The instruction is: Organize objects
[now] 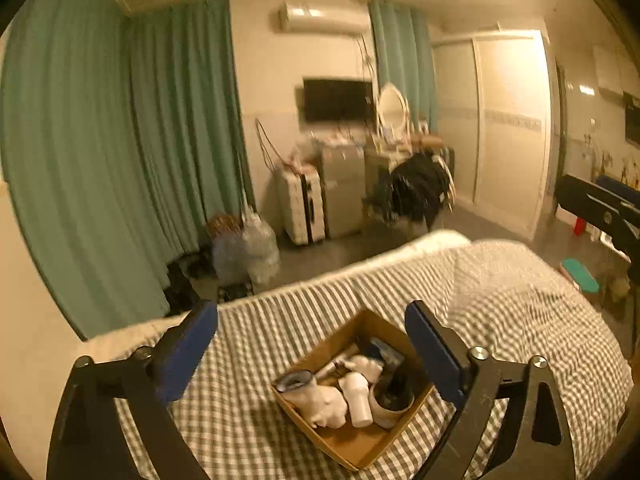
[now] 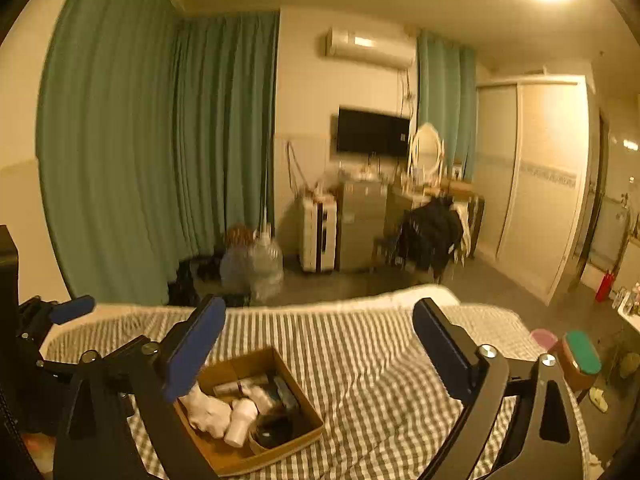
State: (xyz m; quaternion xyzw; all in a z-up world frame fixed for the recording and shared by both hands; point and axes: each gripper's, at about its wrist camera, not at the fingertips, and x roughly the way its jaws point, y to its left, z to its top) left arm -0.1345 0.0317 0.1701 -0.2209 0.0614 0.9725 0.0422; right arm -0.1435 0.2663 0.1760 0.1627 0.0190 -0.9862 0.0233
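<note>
Both tools, left [image 1: 312, 346] and right [image 2: 320, 344], wide and empty above crowded brown cardboard box [image 1: 352, 446] on soft checked bed [image 1: 520, 312]: risks tipping it.

right claw [image 2: 316, 340] spread wide, cardboard box [image 2: 298, 438] on checked bed [image 2: 380, 380]

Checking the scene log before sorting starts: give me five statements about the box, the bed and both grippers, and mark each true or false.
1. The cardboard box sits on a checked bedspread. True.
2. The box is empty. False: it holds several items, among them a white bottle and a round dark-centred container.
3. The left gripper is open and holds nothing. True.
4. The right gripper is clamped on the white bottle. False: its jaws stand wide apart, empty.
5. The curtains behind the bed are red. False: they are green.
</note>
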